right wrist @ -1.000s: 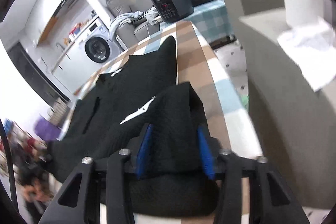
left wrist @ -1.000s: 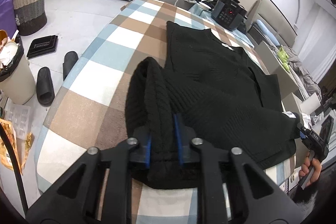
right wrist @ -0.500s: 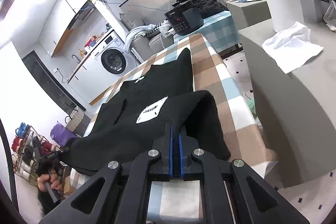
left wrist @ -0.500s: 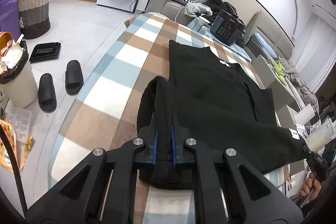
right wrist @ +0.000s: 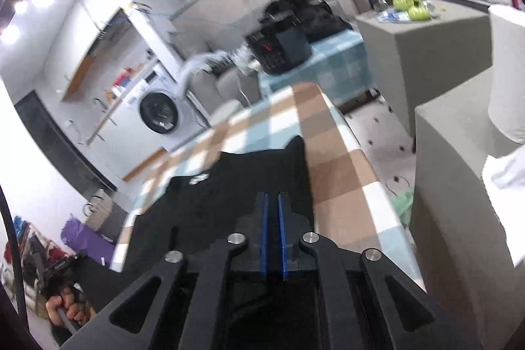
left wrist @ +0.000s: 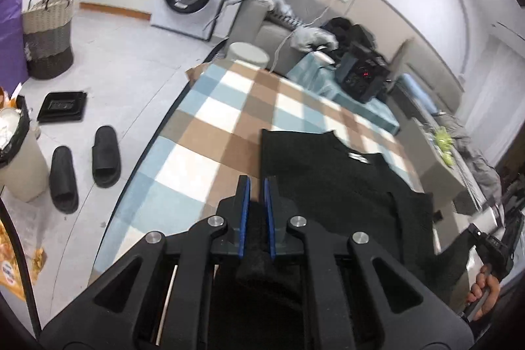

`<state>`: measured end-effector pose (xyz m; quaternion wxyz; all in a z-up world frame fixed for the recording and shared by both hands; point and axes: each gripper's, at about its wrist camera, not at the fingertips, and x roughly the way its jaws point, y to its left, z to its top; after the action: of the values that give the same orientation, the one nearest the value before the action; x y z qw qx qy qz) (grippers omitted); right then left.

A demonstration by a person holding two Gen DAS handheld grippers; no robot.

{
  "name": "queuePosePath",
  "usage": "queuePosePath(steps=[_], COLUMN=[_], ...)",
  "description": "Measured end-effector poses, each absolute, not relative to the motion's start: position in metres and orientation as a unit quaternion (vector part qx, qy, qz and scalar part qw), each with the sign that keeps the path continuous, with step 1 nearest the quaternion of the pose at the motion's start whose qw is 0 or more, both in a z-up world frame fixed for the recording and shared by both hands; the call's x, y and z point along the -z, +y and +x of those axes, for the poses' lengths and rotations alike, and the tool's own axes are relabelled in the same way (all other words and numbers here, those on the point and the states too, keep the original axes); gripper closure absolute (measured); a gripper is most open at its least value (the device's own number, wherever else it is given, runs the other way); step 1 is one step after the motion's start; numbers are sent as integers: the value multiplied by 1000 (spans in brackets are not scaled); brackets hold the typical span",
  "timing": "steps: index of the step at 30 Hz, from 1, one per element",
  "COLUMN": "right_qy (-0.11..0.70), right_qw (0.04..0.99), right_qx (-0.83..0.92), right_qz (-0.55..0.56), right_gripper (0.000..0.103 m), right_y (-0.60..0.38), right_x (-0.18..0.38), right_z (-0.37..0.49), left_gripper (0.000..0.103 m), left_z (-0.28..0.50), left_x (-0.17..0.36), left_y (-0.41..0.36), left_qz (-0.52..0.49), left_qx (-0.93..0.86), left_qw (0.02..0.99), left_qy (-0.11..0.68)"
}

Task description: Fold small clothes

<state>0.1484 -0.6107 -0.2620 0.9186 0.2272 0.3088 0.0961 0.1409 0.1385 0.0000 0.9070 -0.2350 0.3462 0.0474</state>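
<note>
A black knit sweater [left wrist: 331, 186] lies on the checked tablecloth [left wrist: 229, 120], its far part flat with a white neck label. My left gripper [left wrist: 256, 186] is shut on the sweater's near left hem, with black knit pinched between the blue pads and hanging under the jaws. My right gripper [right wrist: 273, 202] is shut on the near right hem of the sweater [right wrist: 249, 186], raised above the table [right wrist: 331, 173]. The held hem is lifted off the cloth in both views. The right gripper also shows at the left wrist view's right edge [left wrist: 492, 248].
A black device [left wrist: 361, 77] stands at the table's far end. Slippers [left wrist: 105, 156], a bin [left wrist: 19, 159] and a basket [left wrist: 49, 35] are on the floor to the left. Grey cabinets [right wrist: 459, 186] with a paper roll [right wrist: 508, 71] stand to the right.
Both grippers closed on the sweater's hem corners, then lifted them up and forward over the flat part. The cameras now look farther along the table.
</note>
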Motion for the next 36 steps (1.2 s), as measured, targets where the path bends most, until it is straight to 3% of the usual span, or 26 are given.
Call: queuePosePath(steps=[2, 3, 4, 6, 8, 12, 19, 31, 33, 36], right_qy=[345, 357, 361, 370, 373, 381, 416, 425, 422, 414], right_qw=[909, 907, 905, 901, 902, 899, 886, 891, 891, 890], right_qx=[-78, -72, -69, -69, -57, -39, -87, -98, -99, -116], right_qz=[219, 213, 212, 215, 210, 214, 186, 126, 135, 149], right_gripper=[94, 94, 92, 73, 67, 63, 61, 58, 58, 59], right_y=[-614, -616, -619, -625, -633, -648, -629, -602, -605, -605], right_x=[270, 274, 278, 289, 298, 317, 344, 348, 348, 347], right_z=[161, 161, 156, 142, 120, 77, 53, 62, 58, 54], left_gripper=[91, 80, 75, 61, 53, 52, 52, 53, 74, 88], left_z=[154, 160, 161, 151, 135, 93, 34, 30, 29, 26], left_x=[13, 24, 29, 42, 50, 61, 71, 82, 83, 80], left_y=[145, 148, 149, 153, 154, 160, 125, 76, 75, 77], left_qz=[-238, -236, -235, -244, -240, -246, -207, -169, -172, -174], left_qx=[-63, -75, -79, -83, -89, -104, -59, -7, 0, 9], left_qw=[896, 884, 877, 871, 871, 867, 872, 877, 877, 880], left_qy=[370, 397, 410, 418, 419, 421, 439, 450, 449, 441])
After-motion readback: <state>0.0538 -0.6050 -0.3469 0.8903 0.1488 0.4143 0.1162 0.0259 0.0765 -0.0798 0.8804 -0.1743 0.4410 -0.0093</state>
